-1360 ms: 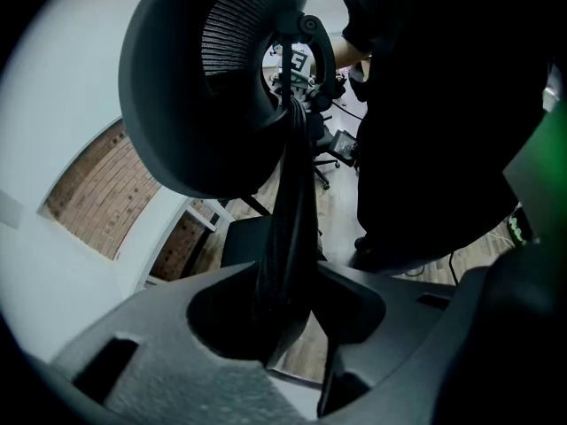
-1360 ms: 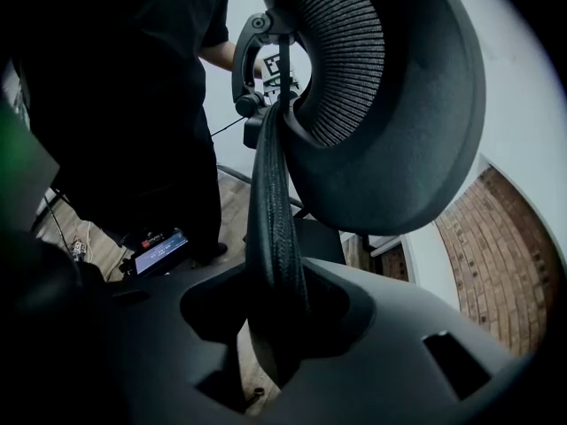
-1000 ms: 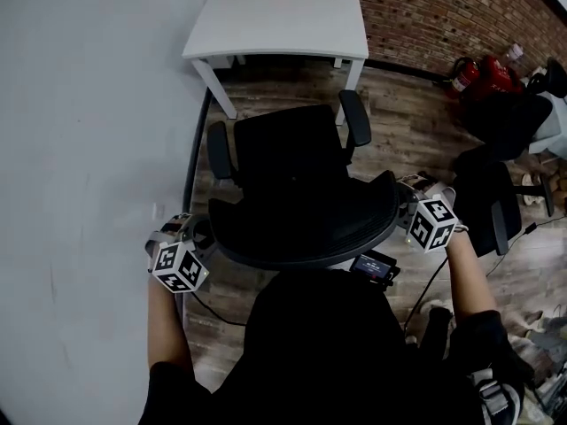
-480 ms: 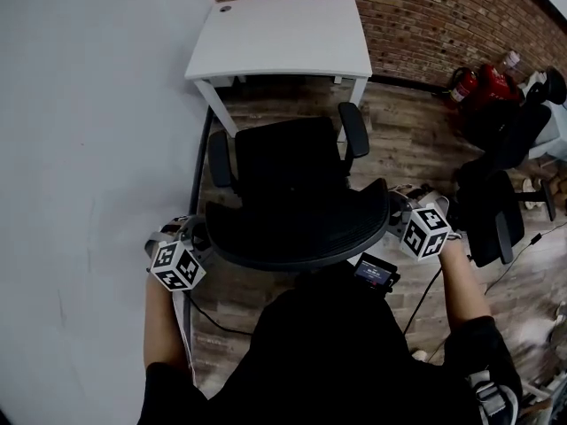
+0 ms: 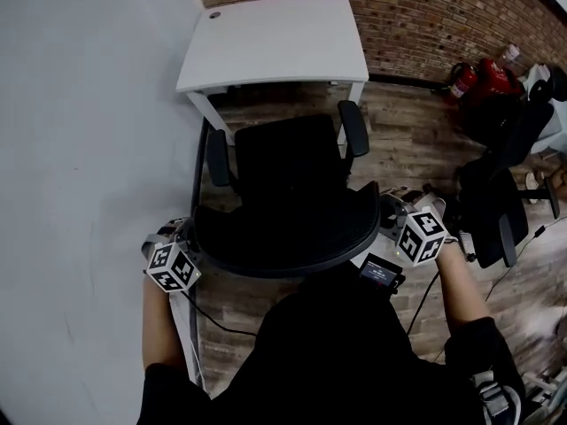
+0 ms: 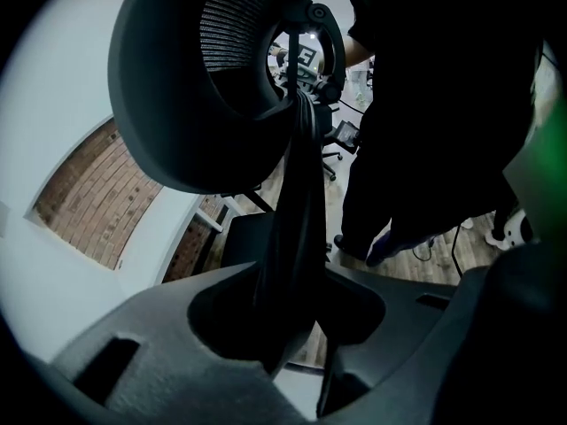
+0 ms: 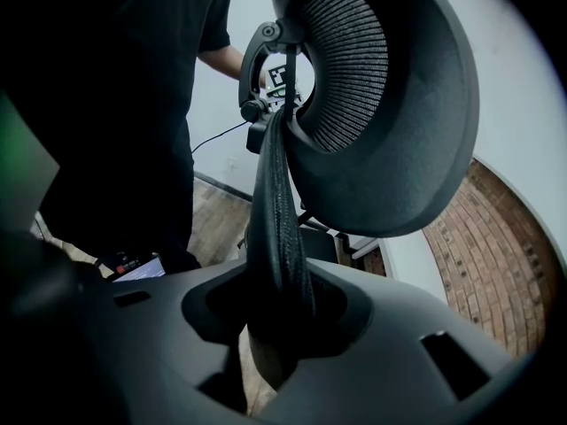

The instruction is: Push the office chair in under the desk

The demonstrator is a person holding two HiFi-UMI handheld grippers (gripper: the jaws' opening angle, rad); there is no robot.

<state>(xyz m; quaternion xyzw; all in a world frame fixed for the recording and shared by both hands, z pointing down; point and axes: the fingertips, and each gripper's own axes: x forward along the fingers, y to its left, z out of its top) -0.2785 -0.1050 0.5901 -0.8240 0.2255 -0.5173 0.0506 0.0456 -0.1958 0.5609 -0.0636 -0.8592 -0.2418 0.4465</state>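
The black office chair (image 5: 288, 162) faces the white desk (image 5: 275, 42), its seat just short of the desk's front edge. Its curved mesh backrest (image 5: 283, 228) is right in front of me. My left gripper (image 5: 189, 237) grips the backrest's left end, and the rim (image 6: 297, 193) runs between the pressing jaws of that gripper (image 6: 288, 317). On the right end sits my right gripper (image 5: 387, 212). In the right gripper view the rim (image 7: 275, 202) is pinched in my right gripper (image 7: 275, 326), whose jaws are closing tighter on it.
A white wall (image 5: 89, 149) runs close along the left, and a brick wall (image 5: 425, 7) stands behind the desk. A second black chair (image 5: 492, 206) and red fire extinguishers (image 5: 483, 73) are at the right. A cable lies on the wood floor (image 5: 407, 131).
The chair has rolled forward with both grippers on its backrest. The gap between the seat and the desk's front edge has narrowed.
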